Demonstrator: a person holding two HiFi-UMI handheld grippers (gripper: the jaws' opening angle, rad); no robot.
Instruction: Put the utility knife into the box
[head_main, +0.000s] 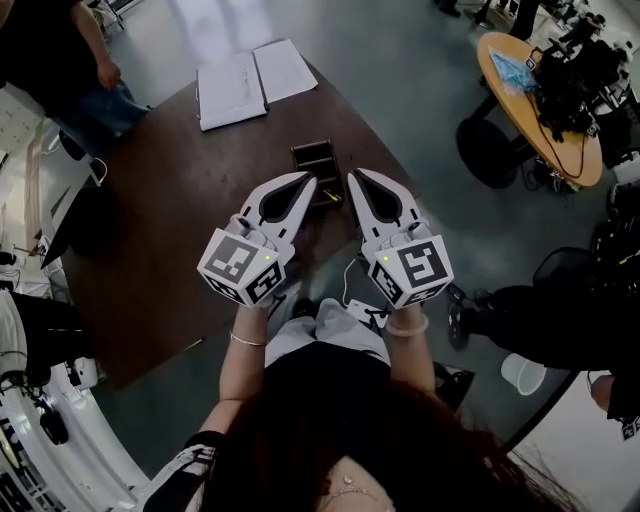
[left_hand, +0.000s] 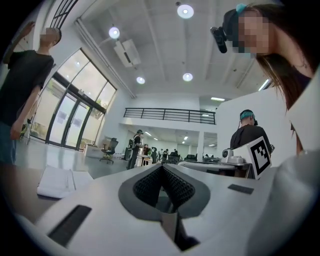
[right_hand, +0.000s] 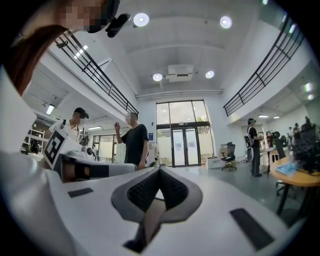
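In the head view a small dark open box (head_main: 316, 158) stands on the brown table (head_main: 170, 200). Just in front of it lies a small dark and yellow thing (head_main: 331, 197), likely the utility knife, partly hidden between my grippers. My left gripper (head_main: 305, 181) and right gripper (head_main: 354, 178) are held side by side above the table's near part, tips pointing toward the box. Both are shut with nothing between the jaws. The left gripper (left_hand: 161, 168) and the right gripper (right_hand: 159, 170) each look out level across the room in their own views, where neither box nor knife shows.
An open white notebook (head_main: 250, 78) lies at the table's far end. A person (head_main: 60, 60) stands at the far left corner. A round wooden table (head_main: 540, 100) with equipment is at the right, and a white cup (head_main: 522, 372) stands on the floor.
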